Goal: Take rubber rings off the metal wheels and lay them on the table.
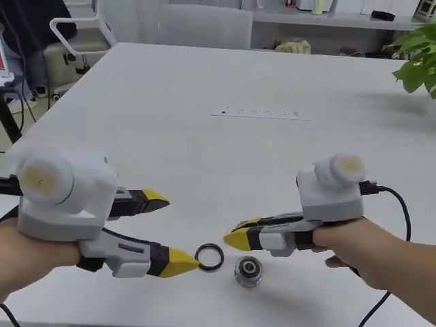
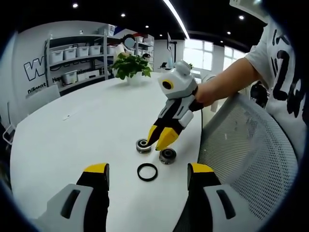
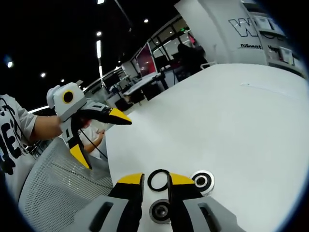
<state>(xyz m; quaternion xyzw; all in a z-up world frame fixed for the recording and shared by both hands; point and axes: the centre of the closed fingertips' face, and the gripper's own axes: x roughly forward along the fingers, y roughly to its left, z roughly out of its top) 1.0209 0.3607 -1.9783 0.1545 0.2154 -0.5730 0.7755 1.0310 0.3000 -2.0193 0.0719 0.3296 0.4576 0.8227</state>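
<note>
While a rubber ring (image 1: 209, 257) lies beside a wheel (image 1: 248, 270), a plant (image 1: 419, 58) stands apart.

The left tool (image 1: 167, 231) is held in the left hand (image 1: 30, 262) near the near edge of the worktop (image 1: 204, 82). Its jaws are spread wide, one yellow tip above the other. The right tool (image 1: 235, 238) points toward it, held in the right hand (image 1: 344, 242). Its jaws stand almost together, with a narrow gap between them. Both tools are low over the worktop, near each other but apart.
</note>
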